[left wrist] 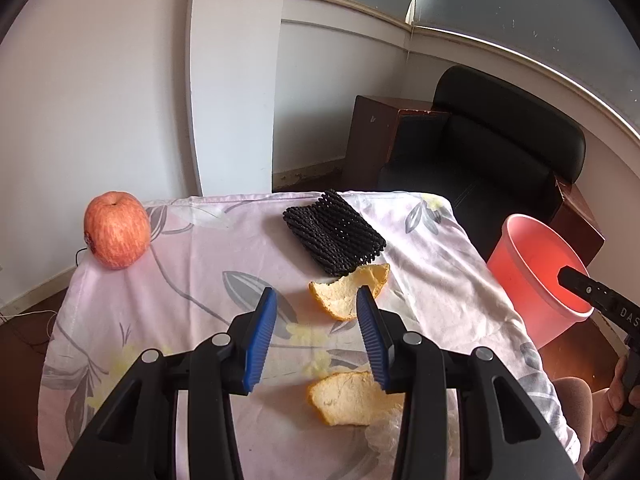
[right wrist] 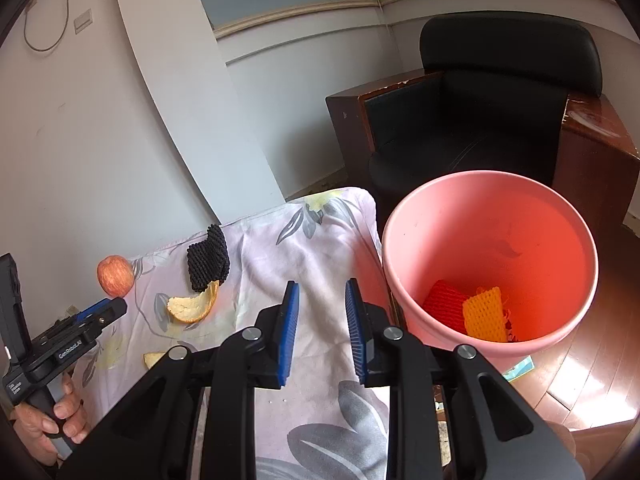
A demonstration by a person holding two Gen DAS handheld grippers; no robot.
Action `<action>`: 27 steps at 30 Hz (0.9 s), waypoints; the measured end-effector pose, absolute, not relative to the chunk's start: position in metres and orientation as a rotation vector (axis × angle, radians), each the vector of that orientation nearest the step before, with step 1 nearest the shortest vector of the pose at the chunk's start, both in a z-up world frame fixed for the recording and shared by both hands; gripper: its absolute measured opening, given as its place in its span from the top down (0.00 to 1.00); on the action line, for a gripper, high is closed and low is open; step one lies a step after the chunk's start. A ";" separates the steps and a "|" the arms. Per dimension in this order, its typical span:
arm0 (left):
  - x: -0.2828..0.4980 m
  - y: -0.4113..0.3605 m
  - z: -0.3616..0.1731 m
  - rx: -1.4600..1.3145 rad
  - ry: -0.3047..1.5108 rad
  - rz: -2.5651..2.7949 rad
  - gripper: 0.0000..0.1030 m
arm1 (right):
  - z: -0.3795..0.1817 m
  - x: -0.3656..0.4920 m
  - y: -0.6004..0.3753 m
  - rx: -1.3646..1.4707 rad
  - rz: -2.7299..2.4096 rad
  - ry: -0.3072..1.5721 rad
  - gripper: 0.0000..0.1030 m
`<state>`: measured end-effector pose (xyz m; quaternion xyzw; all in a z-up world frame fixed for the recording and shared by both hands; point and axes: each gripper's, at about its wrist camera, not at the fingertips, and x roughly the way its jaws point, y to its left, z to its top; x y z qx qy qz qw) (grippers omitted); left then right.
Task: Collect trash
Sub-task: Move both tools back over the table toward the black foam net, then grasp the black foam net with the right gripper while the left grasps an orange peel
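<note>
Standing just right of the right claw [right wrist: 322,286], the pink bucket [right wrist: 490,258] already holds red and yellow foam nets. The black foam net [left wrist: 334,236] lies ahead of the left claw [left wrist: 316,296]; one orange peel [left wrist: 348,294] sits at its right fingertip, another beneath. Both claws are spread, empty. Best centre the left over the farther peel, then lower squarely before pinching.

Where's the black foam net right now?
The black foam net lies on the table's far side in the left wrist view, touching the farther orange peel, right of the apple.
</note>
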<state>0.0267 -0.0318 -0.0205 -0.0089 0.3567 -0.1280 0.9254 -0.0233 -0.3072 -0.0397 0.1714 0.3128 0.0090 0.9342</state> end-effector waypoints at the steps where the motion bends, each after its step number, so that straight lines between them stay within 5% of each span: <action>1: 0.032 -0.034 -0.025 -0.019 0.742 -0.265 0.61 | -0.042 -0.021 -0.304 0.349 0.026 0.647 0.76; 6: 0.063 -0.036 -0.047 -0.049 0.812 -0.268 0.61 | -0.048 0.000 -0.286 0.347 0.096 0.677 0.76; 18: 0.098 -0.027 -0.082 -0.159 0.932 -0.325 0.94 | -0.056 0.086 -0.220 0.278 0.302 0.774 0.76; 27: 0.087 0.000 -0.067 -0.196 0.860 -0.329 0.96 | -0.073 0.138 -0.193 0.221 0.313 0.832 0.76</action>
